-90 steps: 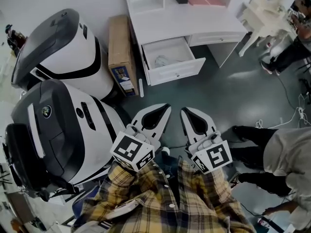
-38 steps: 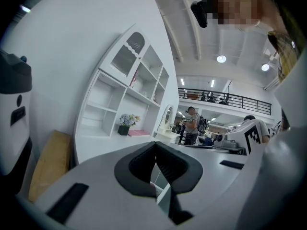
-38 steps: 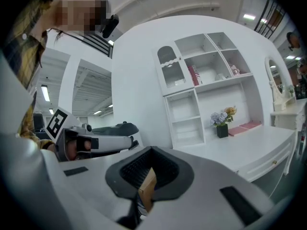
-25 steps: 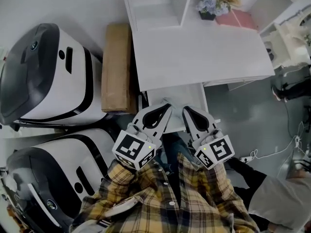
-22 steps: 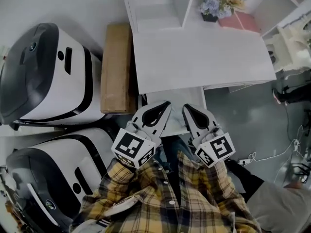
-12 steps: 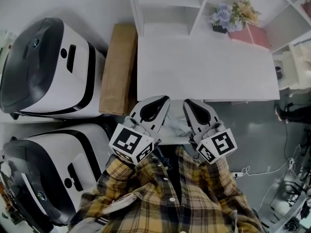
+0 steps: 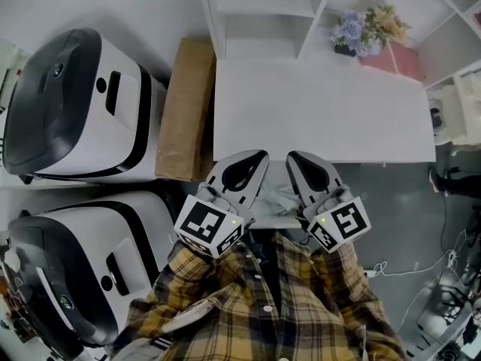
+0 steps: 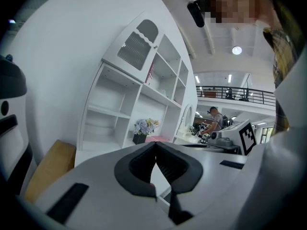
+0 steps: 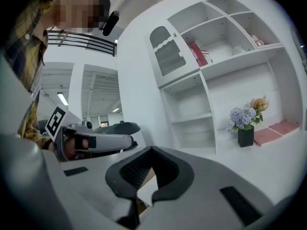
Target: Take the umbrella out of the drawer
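Observation:
In the head view my left gripper (image 7: 258,156) and right gripper (image 7: 294,157) are held side by side, both shut and empty, tips at the front edge of the white desk (image 7: 323,111). The open drawer (image 7: 275,215) lies right beneath them and is mostly hidden. Only a strip of it shows between the grippers, with a pale crumpled bundle (image 7: 275,198) in it; I cannot tell whether that is the umbrella. In the left gripper view the left gripper (image 8: 156,144) points level at the desk shelves, its jaws meeting at the tip. The right gripper (image 9: 152,149) looks the same in its own view.
Two large white-and-black machines (image 7: 75,111) (image 7: 83,262) stand to the left. A brown cardboard box (image 7: 184,111) leans between them and the desk. A flower pot (image 7: 357,34) and a pink flat item (image 7: 391,57) sit at the desk's back. A person (image 8: 216,121) stands far off.
Both grippers have moved forward with the person, from well short of the desk to over the open drawer. The desk now fills the upper view. Both jaws stay shut.

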Available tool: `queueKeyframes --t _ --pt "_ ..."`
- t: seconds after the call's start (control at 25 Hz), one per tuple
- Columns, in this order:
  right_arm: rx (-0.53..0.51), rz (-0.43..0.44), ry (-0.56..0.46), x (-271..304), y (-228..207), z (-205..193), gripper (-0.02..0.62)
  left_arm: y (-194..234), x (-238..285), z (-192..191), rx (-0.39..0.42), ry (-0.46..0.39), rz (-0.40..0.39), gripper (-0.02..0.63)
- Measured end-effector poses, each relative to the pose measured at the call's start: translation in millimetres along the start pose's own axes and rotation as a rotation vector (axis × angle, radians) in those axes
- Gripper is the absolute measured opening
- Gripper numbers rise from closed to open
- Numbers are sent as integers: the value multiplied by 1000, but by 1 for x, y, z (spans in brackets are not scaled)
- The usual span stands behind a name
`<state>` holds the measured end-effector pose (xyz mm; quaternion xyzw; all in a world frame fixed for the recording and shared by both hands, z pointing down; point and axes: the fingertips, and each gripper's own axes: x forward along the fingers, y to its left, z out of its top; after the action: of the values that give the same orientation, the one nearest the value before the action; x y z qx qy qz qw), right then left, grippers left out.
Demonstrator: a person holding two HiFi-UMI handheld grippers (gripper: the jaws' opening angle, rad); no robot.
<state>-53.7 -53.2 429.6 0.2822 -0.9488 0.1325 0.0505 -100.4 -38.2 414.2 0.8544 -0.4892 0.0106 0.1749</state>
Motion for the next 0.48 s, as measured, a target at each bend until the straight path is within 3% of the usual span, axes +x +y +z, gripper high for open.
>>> queueKeyframes --t 0.48 --pt "12 -52 -7 6 6 -6 17 7 -4 1 12 -8 -50 21"
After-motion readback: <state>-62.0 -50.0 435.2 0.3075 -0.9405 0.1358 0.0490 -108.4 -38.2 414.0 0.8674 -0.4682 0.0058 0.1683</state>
